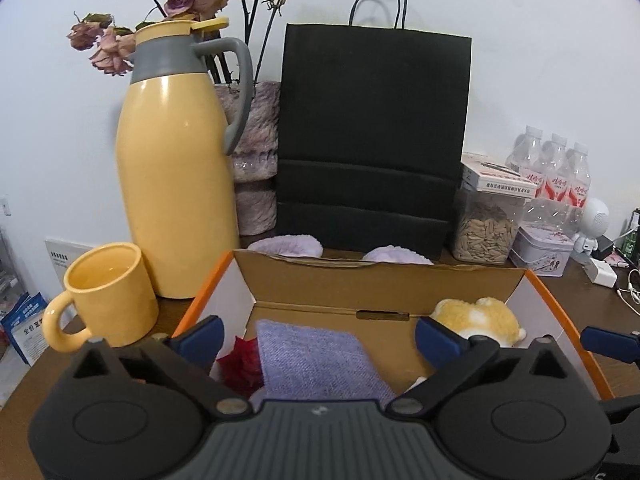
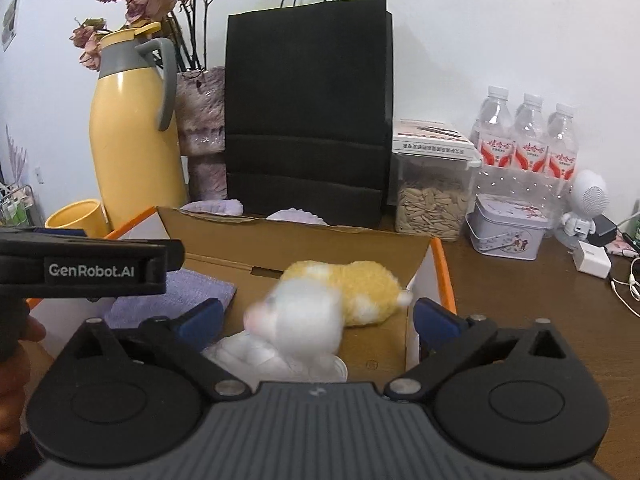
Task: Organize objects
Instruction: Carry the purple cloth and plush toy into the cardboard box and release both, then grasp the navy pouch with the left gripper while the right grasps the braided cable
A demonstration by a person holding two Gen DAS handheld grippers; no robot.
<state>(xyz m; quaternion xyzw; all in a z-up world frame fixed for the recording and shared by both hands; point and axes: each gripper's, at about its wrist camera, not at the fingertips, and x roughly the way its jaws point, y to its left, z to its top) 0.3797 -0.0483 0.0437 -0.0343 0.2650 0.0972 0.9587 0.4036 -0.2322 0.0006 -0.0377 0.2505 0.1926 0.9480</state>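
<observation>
1. Yellow flask (image 1: 176,184) with a grey collar, far left.
2. Black paper bag (image 1: 372,136), far centre.
3. Lilac cloth (image 1: 316,360) and yellow-and-white plush (image 2: 352,292) in the orange-edged box (image 1: 380,280).

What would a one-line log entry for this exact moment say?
left claw: open, over box | right claw: open, blurred white plush between fingers, not pressed | box: purple cloth, yellow plush inside

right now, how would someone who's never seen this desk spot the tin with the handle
Start at the tall black paper bag standing against the wall behind the open cardboard box. To its right sits a clear container of seeds, and right of that, in front of the water bottles, is the tin. It is the only pale lilac metal box there, with a wire handle and a small printed picture.
</observation>
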